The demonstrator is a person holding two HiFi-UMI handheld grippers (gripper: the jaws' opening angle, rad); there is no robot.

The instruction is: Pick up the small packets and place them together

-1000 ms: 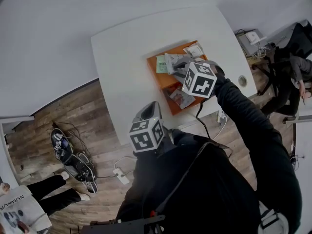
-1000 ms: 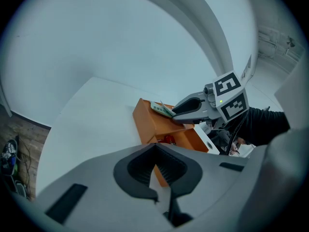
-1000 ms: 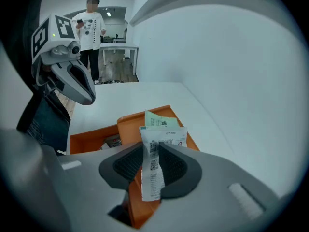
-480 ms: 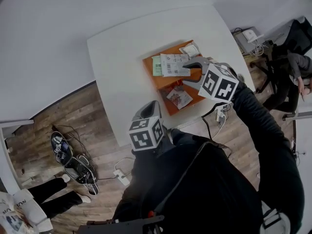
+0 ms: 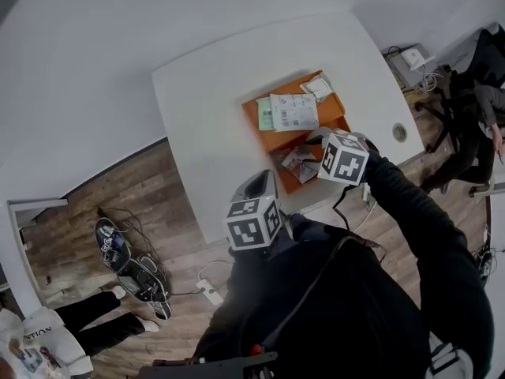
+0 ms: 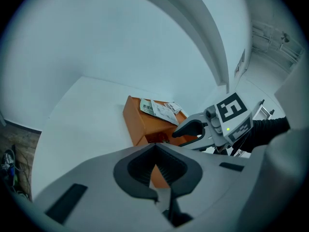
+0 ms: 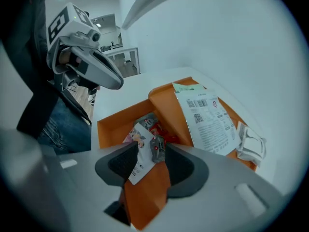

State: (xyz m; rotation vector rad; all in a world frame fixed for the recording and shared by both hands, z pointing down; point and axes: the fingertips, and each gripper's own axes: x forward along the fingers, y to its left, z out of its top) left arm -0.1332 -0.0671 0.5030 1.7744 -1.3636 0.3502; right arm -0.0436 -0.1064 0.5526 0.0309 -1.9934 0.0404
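- As the person bends over the white table point(image 5: 205, 93), the head view catches the right gripper point(image 5: 309, 150) above the near compartment of the orange tray point(image 5: 333, 109), at about five o'clock from the tray's middle. The left gripper point(image 5: 256, 181) hangs clear of the tray at seven o'clock, by the table's near edge.
- In the far compartment a large labelled packet point(image 5: 293, 111) lies partly over a green packet point(image 5: 265, 119). A crumpled white packet point(image 5: 319, 88) sits at its one o'clock.
- The left gripper view shows that tool's jaws drawn together with nothing between them, aimed at the tray at twelve o'clock.
- The right gripper view shows its jaws spread wide. A cartoon-printed packet point(image 7: 137, 151) and a silver-and-red packet point(image 7: 157, 146) stand in the gap, inside the near compartment, and neither looks pinched.
- The step in hand appears to be the pick-up of the loose packets from the near compartment.
- The next move likely calls for settling the jaws around the pair, closing gently on the thin foil, and then carrying them toward twelve o'clock to join the pile.
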